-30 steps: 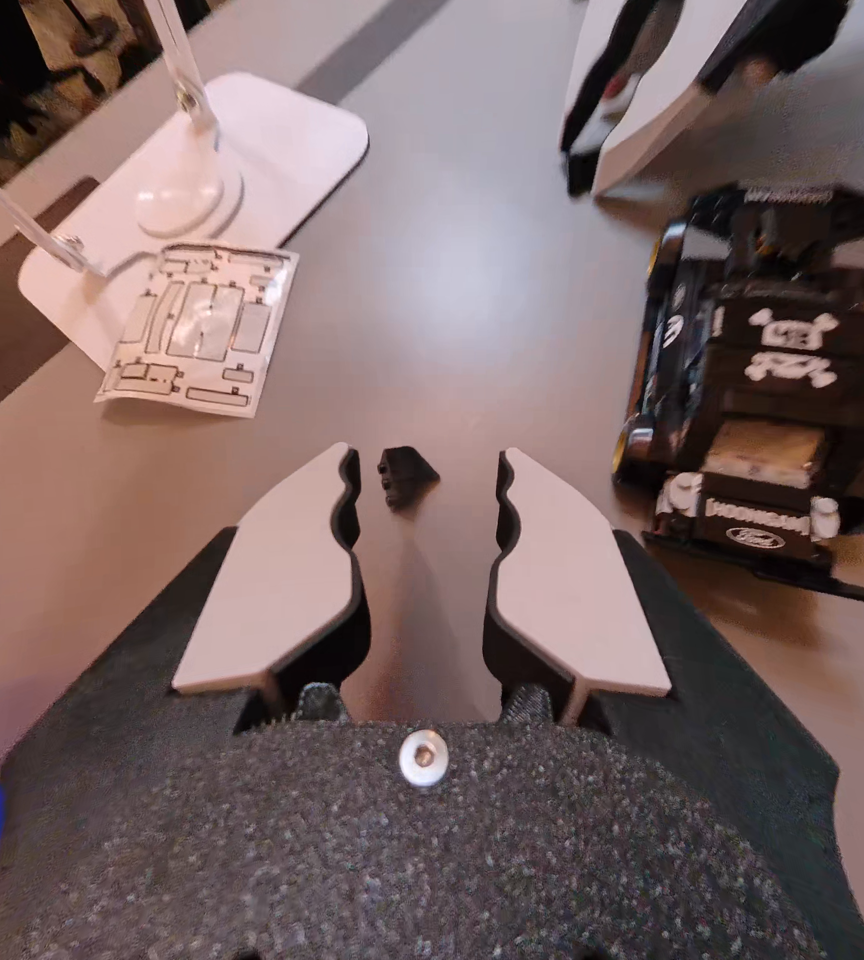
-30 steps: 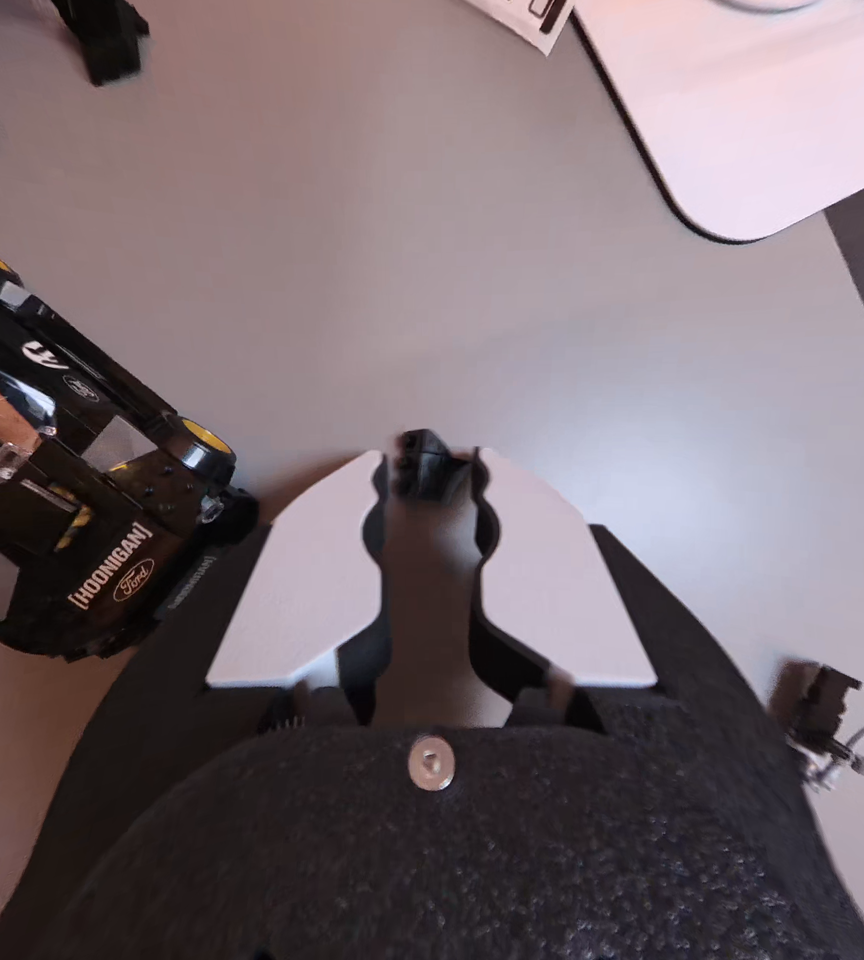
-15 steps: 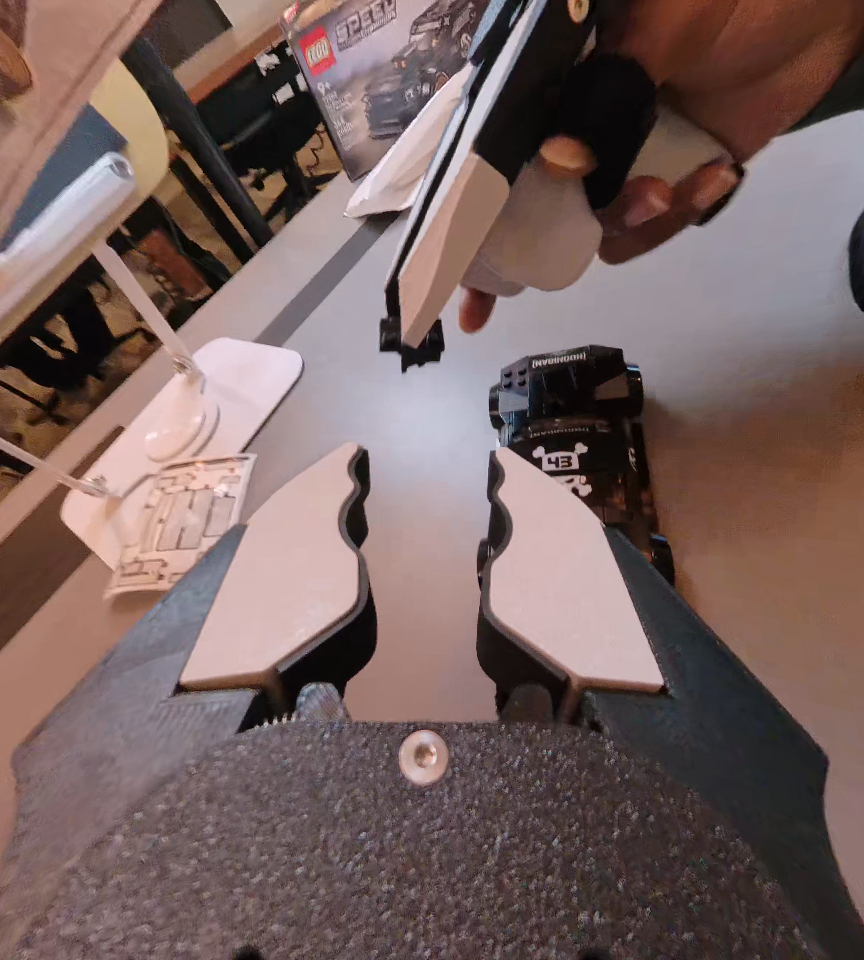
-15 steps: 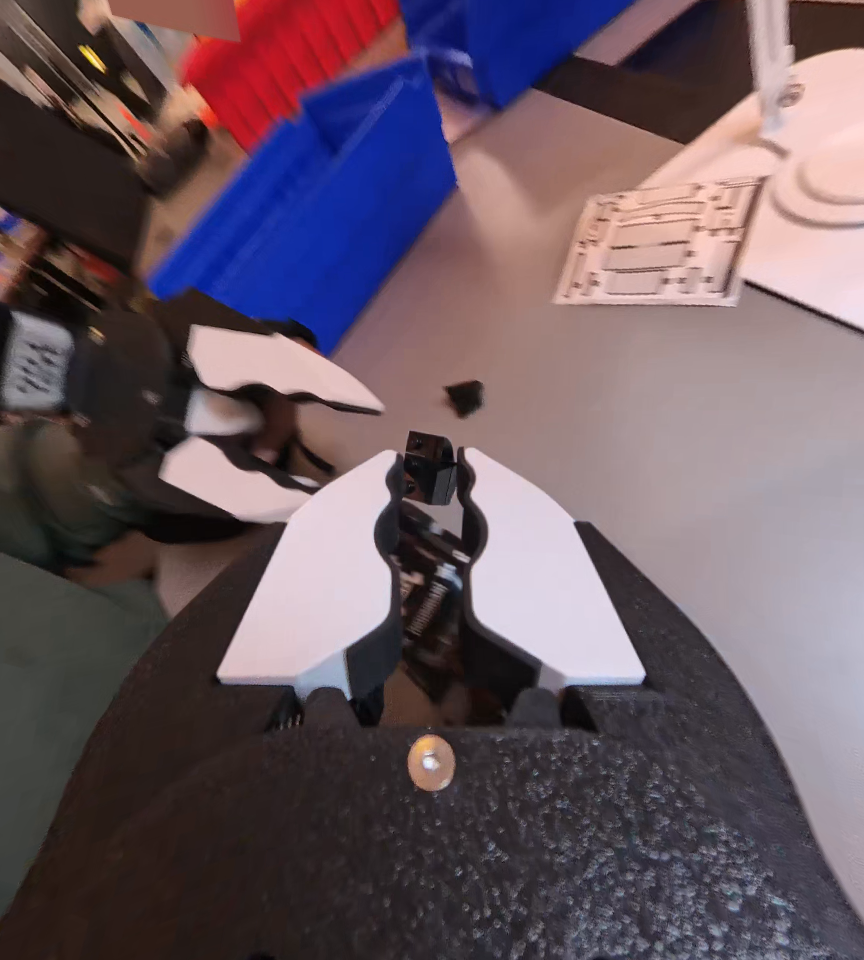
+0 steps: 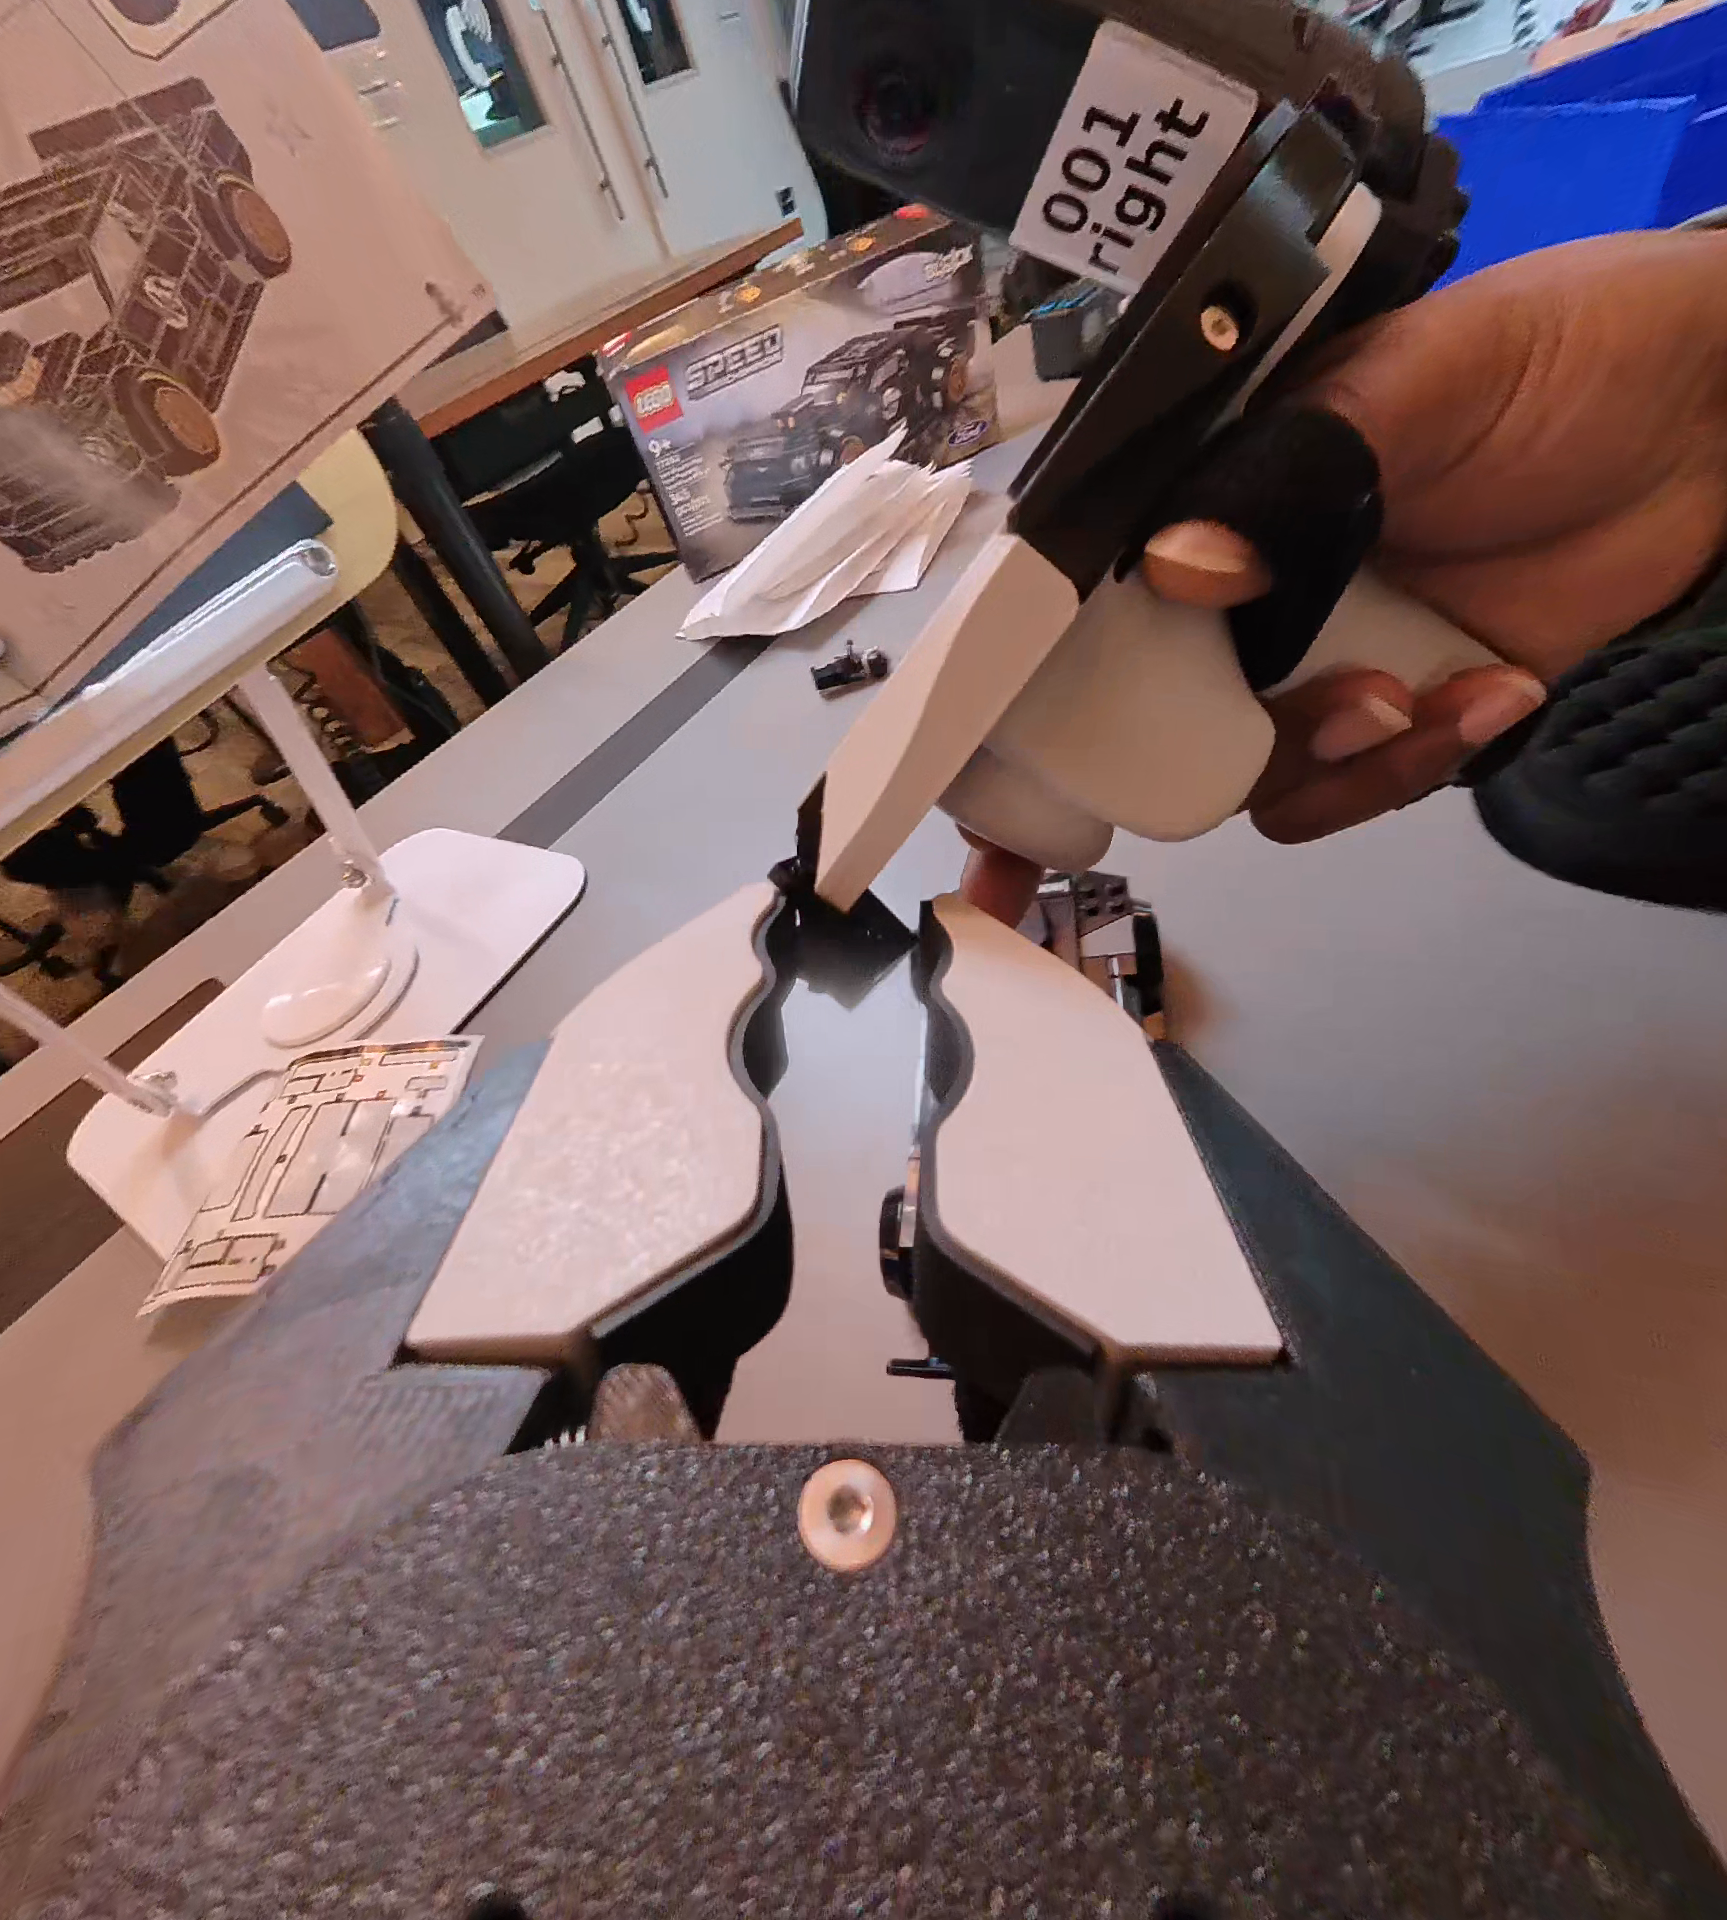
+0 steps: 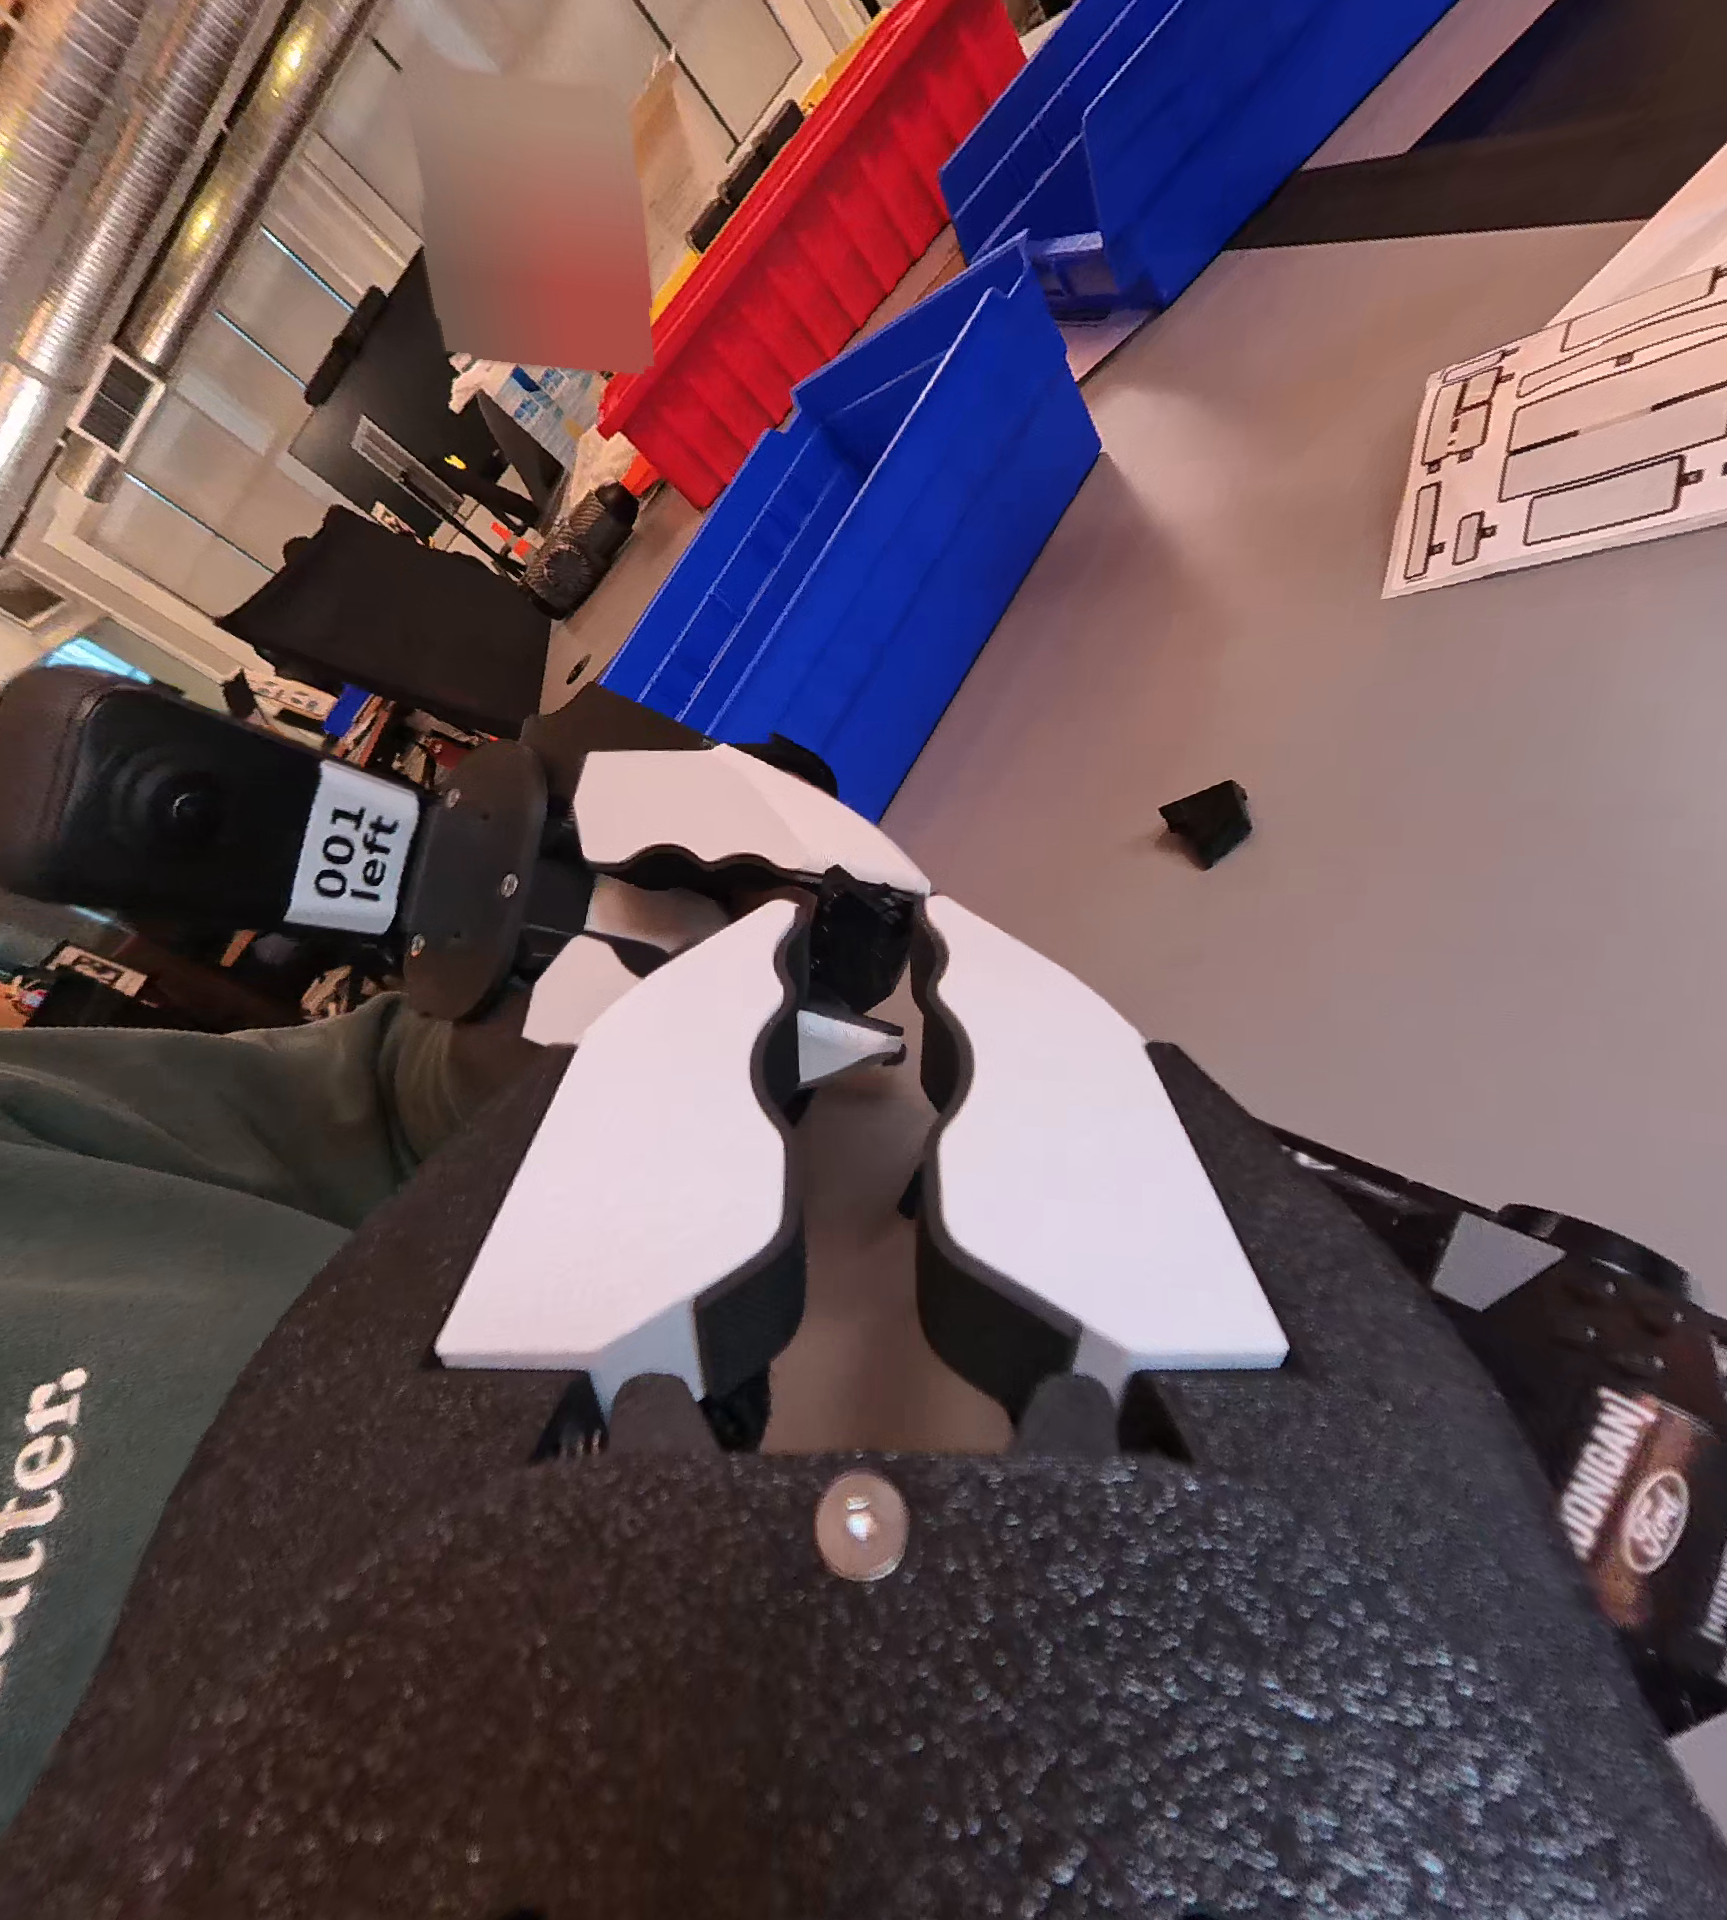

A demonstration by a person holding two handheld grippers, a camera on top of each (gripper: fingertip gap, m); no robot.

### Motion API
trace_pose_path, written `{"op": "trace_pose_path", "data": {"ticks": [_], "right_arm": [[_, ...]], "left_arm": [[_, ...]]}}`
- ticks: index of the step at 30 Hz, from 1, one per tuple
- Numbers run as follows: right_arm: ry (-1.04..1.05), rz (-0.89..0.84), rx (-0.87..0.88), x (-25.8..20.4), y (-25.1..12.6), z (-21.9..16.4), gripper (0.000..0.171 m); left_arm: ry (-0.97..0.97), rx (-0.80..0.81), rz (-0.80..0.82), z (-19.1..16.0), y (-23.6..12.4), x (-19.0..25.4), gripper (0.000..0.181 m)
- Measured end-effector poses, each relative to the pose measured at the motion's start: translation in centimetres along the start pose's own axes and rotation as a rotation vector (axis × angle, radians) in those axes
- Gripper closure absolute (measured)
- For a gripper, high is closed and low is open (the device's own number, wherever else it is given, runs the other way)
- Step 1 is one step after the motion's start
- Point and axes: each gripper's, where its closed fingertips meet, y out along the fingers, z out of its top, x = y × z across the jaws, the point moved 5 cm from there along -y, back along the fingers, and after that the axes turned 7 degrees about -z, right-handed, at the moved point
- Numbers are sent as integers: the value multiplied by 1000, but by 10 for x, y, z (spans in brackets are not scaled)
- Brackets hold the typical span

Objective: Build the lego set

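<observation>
My right gripper (image 6: 861,914) is shut on a small black lego piece (image 6: 854,945) and holds it in the air. In the left wrist view it reaches in from the upper right (image 5: 823,883), held by a hand. My left gripper (image 5: 851,914) meets it tip to tip, and its jaws have narrowed onto the same piece (image 5: 854,951). It also shows in the right wrist view (image 6: 900,961). The black lego car (image 6: 1617,1455) sits on the grey table below both grippers. In the left wrist view it is mostly hidden behind my fingers (image 5: 1108,935).
A loose black piece (image 6: 1207,821) and a sticker sheet (image 6: 1617,436) lie on the table. Blue bins (image 6: 869,540) stand at the table's edge. Farther off are a white stand base (image 5: 464,914), another small black part (image 5: 848,665), white paper bags (image 5: 838,540) and the set's box (image 5: 807,384). Both grippers' tips are close together, under 4 cm apart.
Both grippers rose off the table and came together. My left gripper left the loose black piece on the table and narrowed onto the piece that my right gripper carries.
</observation>
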Motion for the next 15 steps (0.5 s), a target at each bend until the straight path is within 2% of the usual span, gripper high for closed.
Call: {"op": "trace_pose_path", "data": {"ticks": [2, 4, 7, 11, 15], "right_arm": [[0, 41, 4, -4, -3, 0, 153], [-74, 105, 21, -11, -10, 1, 152], [-378, 168, 41, -22, -25, 0, 142], [-926, -12, 170, -34, -33, -6, 139], [-1195, -87, 179, -44, -25, -15, 135]], "left_arm": [[-24, 50, -54, 2, -5, 1, 159], [-131, 129, -188, 5, -11, 4, 159], [-438, 293, -489, 11, -24, 1, 159], [-813, 461, -806, 12, -35, -12, 159], [-1015, 492, -1046, 8, -35, -8, 159]]}}
